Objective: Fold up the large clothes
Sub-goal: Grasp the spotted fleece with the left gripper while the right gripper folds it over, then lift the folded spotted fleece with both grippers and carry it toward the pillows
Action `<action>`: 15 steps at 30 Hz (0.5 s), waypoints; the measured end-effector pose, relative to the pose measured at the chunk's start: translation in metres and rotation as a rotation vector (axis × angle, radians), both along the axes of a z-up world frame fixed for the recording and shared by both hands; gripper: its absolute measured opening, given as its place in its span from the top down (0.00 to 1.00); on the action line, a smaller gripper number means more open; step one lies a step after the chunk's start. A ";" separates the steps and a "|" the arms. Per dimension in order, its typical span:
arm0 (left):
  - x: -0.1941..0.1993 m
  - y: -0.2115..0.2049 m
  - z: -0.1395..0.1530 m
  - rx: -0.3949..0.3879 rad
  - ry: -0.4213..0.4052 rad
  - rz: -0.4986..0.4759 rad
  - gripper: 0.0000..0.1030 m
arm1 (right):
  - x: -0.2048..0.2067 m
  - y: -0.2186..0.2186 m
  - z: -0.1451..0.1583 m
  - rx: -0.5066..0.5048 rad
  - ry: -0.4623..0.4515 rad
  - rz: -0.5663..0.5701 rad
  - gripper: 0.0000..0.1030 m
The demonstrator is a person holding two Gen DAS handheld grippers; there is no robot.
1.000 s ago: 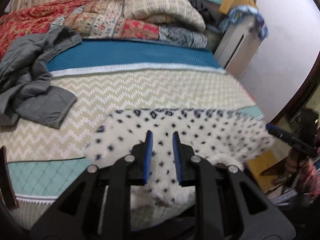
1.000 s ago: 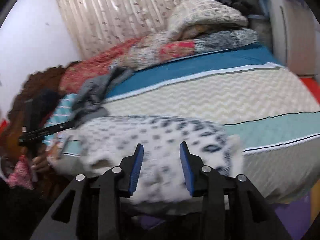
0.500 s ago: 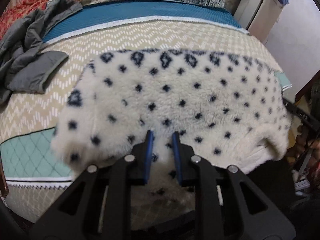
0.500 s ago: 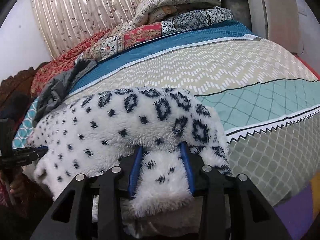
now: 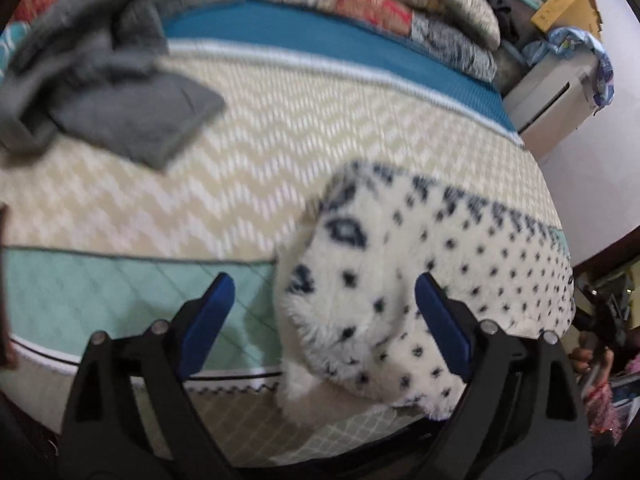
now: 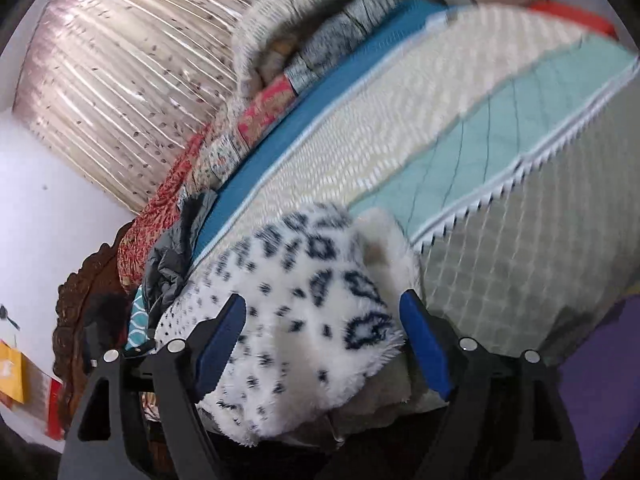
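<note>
Fleece garment, white with navy spots (image 5: 400,300), lies lower right on the cream zigzag bed cover (image 5: 280,140). My left claw (image 5: 324,280), clamped before, is opening; my right claw (image 6: 322,304) gapes around it. Fold laid, I judge.

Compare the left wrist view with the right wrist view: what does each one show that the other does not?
Only the left wrist view shows the yellow cardboard box and the blue patterned cloth draped beside the bed.

Only the right wrist view shows the striped curtain and the dark carved headboard.

Both show the white spotted fleece garment at the near edge of the bed, the crumpled grey garment further back, the zigzag bedcover and the stacked quilts.
</note>
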State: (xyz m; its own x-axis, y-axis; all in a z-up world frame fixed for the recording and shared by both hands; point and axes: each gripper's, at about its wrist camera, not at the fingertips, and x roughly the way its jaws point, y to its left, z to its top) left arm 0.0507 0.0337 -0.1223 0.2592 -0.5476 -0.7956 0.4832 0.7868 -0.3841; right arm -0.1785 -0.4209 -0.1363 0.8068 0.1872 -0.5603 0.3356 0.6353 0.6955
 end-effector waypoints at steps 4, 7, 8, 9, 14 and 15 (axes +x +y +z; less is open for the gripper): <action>-0.002 -0.020 -0.037 -0.078 0.183 -0.045 0.15 | 0.018 0.004 -0.023 0.078 0.036 0.021 0.83; -0.012 -0.032 -0.050 -0.104 0.238 -0.063 0.11 | 0.025 0.013 -0.022 0.060 0.033 0.025 0.94; -0.019 -0.038 -0.048 -0.100 0.211 -0.071 0.11 | 0.027 0.015 -0.021 0.060 0.027 0.034 0.95; -0.024 -0.041 -0.046 -0.109 0.217 -0.091 0.10 | 0.032 0.021 -0.022 0.068 0.026 0.054 0.96; -0.039 -0.063 -0.040 -0.143 0.259 -0.146 0.10 | 0.051 0.047 -0.018 0.038 0.052 0.095 1.00; -0.041 -0.069 -0.038 -0.145 0.262 -0.145 0.11 | 0.059 0.055 -0.016 0.025 0.062 0.125 1.00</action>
State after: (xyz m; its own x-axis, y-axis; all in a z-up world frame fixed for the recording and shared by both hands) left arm 0.0102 -0.0348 -0.1604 -0.0324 -0.6763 -0.7359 0.4562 0.6451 -0.6130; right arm -0.1197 -0.3662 -0.1524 0.7403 0.2987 -0.6023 0.2979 0.6573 0.6922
